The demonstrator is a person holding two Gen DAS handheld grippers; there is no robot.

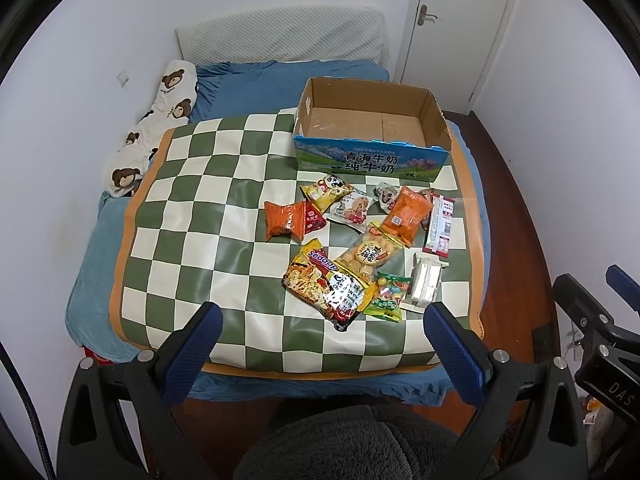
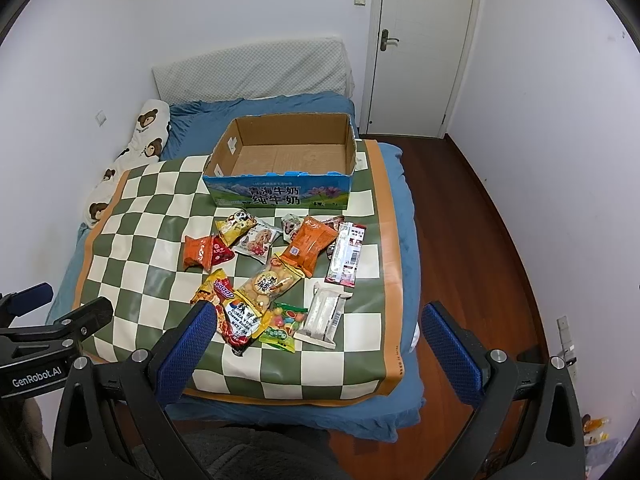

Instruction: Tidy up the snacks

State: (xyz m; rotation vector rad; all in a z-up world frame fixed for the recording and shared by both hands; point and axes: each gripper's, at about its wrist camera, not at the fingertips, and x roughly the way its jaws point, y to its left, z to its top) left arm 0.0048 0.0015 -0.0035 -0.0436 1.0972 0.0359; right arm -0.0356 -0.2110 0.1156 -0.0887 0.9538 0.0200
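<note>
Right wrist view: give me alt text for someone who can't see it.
About a dozen snack packets lie scattered on a green-and-white checkered mat over a blue bed, in front of an empty cardboard milk box. The open right gripper hovers at the near edge, holding nothing.

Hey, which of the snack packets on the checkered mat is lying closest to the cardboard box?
The yellow packet with the cartoon face. Its top corner lies just short of the box front, ahead of the other packets.

Small bedroom, plain white walls (image 2: pixel 260 0), a closed white door (image 2: pixel 424 40) in the far corner. Bed (image 2: pixel 408 208) in blue sheets with a checkered green-and-cream mat (image 1: pixel 208 208) on top, dark wood floor (image 2: pixel 480 240) alongside, bear-print pillow (image 1: pixel 160 120) against the wall.
</note>
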